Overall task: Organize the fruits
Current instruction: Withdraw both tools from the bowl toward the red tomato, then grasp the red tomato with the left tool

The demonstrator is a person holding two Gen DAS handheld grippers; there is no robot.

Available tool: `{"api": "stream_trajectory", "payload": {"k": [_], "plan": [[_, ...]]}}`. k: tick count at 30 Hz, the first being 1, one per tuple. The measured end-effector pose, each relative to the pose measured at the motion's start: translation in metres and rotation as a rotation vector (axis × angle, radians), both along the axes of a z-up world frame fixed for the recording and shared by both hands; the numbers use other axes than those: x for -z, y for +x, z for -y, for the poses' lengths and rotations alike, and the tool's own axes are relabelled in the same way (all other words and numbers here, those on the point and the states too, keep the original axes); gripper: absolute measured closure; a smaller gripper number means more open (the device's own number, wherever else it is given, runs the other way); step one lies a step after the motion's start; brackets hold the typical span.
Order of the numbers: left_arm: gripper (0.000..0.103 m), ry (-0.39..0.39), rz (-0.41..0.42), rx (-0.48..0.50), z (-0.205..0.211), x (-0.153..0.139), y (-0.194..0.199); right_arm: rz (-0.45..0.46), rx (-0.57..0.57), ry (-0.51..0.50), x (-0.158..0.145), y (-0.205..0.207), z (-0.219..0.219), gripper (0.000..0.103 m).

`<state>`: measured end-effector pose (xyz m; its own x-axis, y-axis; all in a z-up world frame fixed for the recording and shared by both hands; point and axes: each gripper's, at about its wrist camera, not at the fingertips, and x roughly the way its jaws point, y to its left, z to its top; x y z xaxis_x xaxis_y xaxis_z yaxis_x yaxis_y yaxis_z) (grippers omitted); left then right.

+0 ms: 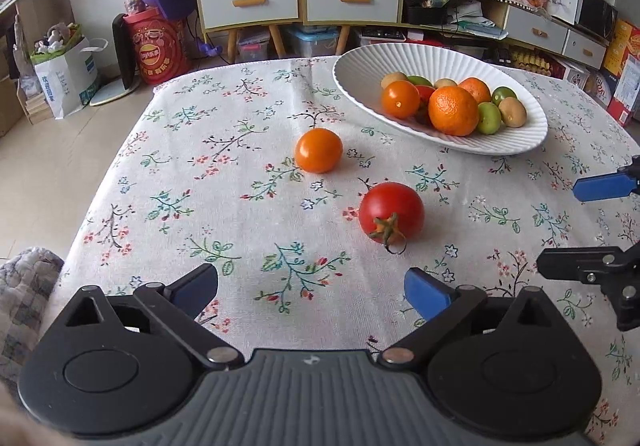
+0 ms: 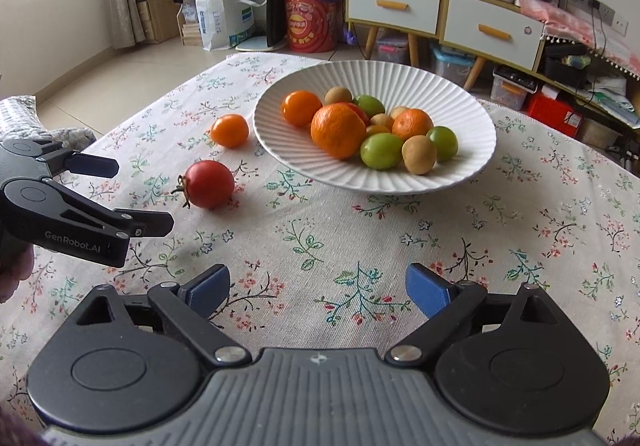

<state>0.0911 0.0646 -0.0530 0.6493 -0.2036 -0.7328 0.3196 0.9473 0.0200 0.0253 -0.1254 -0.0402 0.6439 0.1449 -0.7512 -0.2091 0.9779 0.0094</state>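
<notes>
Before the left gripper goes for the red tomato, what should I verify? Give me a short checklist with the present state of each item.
1. Left gripper open and empty: ok.
2. Red tomato ahead of it, nothing between: ok.
3. Orange tomato apart from the red one: ok.
4. Right gripper open, out of the path: ok.
5. Free room in the white bowl: ok, its near-left part is bare.
6. Tomato will not roll when touched: cannot tell.

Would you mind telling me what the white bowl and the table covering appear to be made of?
The white bowl looks like glazed ceramic or possibly melamine: a smooth matte-white surface with moulded radial ridges. The table covering looks like woven cotton or linen cloth: a visible coarse weave, a printed floral pattern and soft fold creases.
</notes>
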Motion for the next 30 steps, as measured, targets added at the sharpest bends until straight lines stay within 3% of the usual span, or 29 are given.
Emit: {"api": "stream_trajectory", "payload": {"k": [8,14,18,24,30], "plan": [[0.008,-0.053,0.052,0.082,0.015,0.011,0.004,-0.014,0.034,-0.019,0.008,0.005,0.001,0.008],[0.032,-0.119,0.066,0.082,0.022,0.006,0.014,-0.019,0.048,-0.023,0.01,0.01,-0.001,0.008],[0.064,-0.152,0.062,0.092,0.021,0.004,0.017,-0.02,0.055,-0.015,0.009,0.012,-0.004,0.008],[0.064,-0.133,0.044,0.066,0.01,-0.001,0.022,-0.024,0.075,-0.016,0.011,0.018,-0.017,0.008],[0.064,-0.049,0.051,0.002,-0.02,-0.004,0.024,-0.043,0.109,0.008,0.012,0.031,-0.04,0.009]]}}
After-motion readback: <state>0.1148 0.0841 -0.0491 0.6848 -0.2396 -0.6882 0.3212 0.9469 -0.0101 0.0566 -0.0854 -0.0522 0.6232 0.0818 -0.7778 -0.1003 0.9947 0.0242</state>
